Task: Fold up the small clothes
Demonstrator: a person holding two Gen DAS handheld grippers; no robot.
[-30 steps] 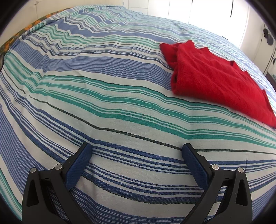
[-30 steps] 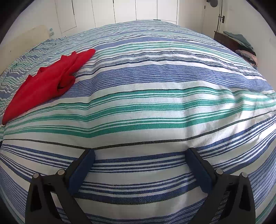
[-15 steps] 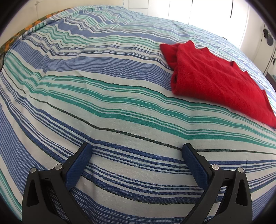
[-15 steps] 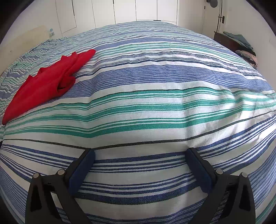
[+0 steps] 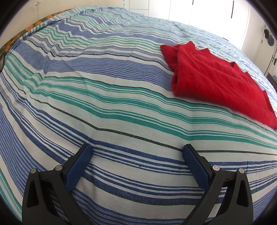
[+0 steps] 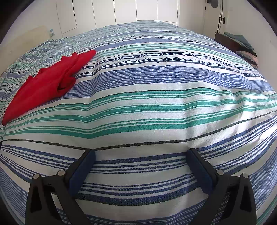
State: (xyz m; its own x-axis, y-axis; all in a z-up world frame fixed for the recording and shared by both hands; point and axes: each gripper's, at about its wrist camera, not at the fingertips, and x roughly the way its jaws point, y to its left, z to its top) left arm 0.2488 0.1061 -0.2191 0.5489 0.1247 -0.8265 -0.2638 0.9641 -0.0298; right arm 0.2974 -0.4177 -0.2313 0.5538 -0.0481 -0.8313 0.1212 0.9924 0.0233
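Observation:
A red knitted garment [image 5: 216, 81] lies folded on the striped bedspread [image 5: 103, 103], at the upper right in the left wrist view. It also shows in the right wrist view [image 6: 48, 83], at the far left. My left gripper [image 5: 138, 148] is open and empty, low over the bedspread, well short of the garment. My right gripper [image 6: 141, 153] is open and empty too, over bare bedspread [image 6: 155, 103] to the right of the garment.
White cupboard doors [image 6: 147, 10] stand behind the bed. A dark side table [image 6: 230, 41] with a pile of clothes [image 6: 247, 55] stands at the far right. An orange patterned cloth [image 5: 20, 34] shows at the bed's far left edge.

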